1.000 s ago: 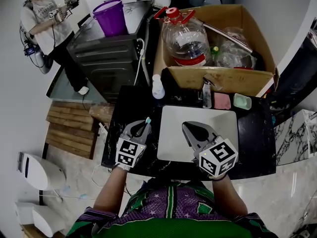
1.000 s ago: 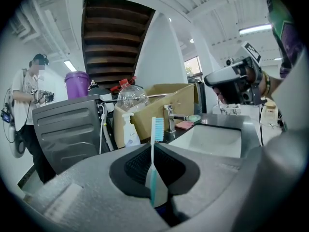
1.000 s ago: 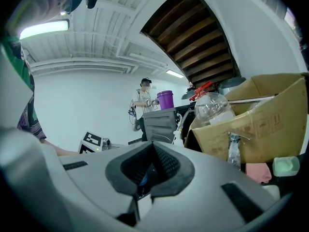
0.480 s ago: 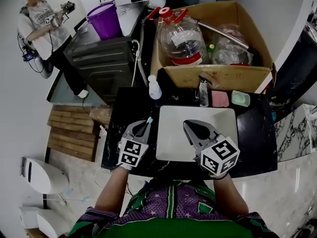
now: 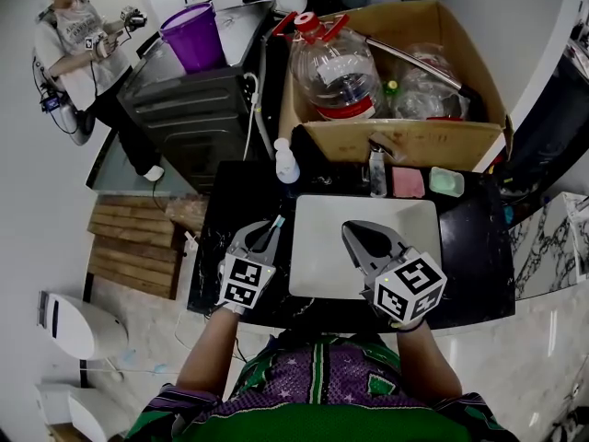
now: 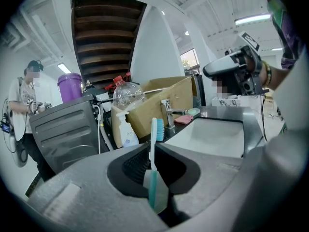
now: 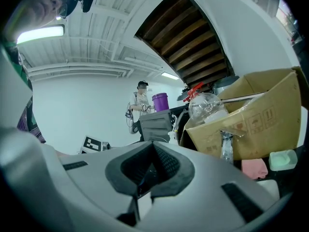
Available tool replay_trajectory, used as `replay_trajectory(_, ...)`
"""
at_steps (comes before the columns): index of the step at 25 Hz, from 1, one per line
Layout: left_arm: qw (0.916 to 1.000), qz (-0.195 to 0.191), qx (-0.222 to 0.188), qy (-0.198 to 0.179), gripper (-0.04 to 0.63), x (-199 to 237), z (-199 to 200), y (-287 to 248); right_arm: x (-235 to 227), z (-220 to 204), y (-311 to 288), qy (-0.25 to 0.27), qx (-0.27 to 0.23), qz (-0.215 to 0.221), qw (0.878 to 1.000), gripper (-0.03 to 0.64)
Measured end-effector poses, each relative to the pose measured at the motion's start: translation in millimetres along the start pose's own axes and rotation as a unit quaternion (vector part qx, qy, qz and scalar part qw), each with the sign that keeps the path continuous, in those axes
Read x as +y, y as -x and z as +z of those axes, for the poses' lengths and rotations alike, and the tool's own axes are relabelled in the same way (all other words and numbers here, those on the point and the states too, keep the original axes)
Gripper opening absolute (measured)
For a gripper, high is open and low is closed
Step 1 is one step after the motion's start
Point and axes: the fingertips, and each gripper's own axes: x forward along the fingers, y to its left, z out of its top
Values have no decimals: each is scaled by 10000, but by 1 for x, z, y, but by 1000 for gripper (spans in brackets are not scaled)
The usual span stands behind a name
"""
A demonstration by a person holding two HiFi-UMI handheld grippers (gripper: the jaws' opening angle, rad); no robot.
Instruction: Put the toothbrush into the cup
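Toothbrush (image 6: 155,190) upright in left tongs (image 6: 152,151), sink (image 5: 322,247) beside

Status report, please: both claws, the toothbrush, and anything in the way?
Left claw shut on toothbrush, brush head sticking out past the tips. Right claw shut, empty, over the sink. No cup seen in any view.

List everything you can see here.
toothbrush: one, teal and white, in the left gripper
sink: one, white, in the black counter
tap: one, silver, behind the sink
pump bottle: one, white, left of the tap
cardboard box: one, brown, behind the counter
jug: one, clear, red cap, in the box
bucket: one, purple, on the dark cabinet
small items: two, pink and green, beside the tap
bystander: one, far left
cup: none seen
left gripper: one, grey, shut on the toothbrush
right gripper: one, grey, shut empty, over the sink
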Motion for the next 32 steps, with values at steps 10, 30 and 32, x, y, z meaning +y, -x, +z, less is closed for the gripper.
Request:
replay_trajectory(10, 9999, -131, 16, 56, 72, -2, -4, 3, 5, -2, -2, -51, 26, -37, 10000, -3)
replay_trajectory(30, 9990, -297, 16, 326, 72, -3, -6, 21, 18, -18, 12, -358, 115, -334, 9987, -3)
replay_trajectory(32, 9989, -310, -40, 350, 72, -4, -3, 23, 20, -20, 17, -366, 129, -387, 9985, -3)
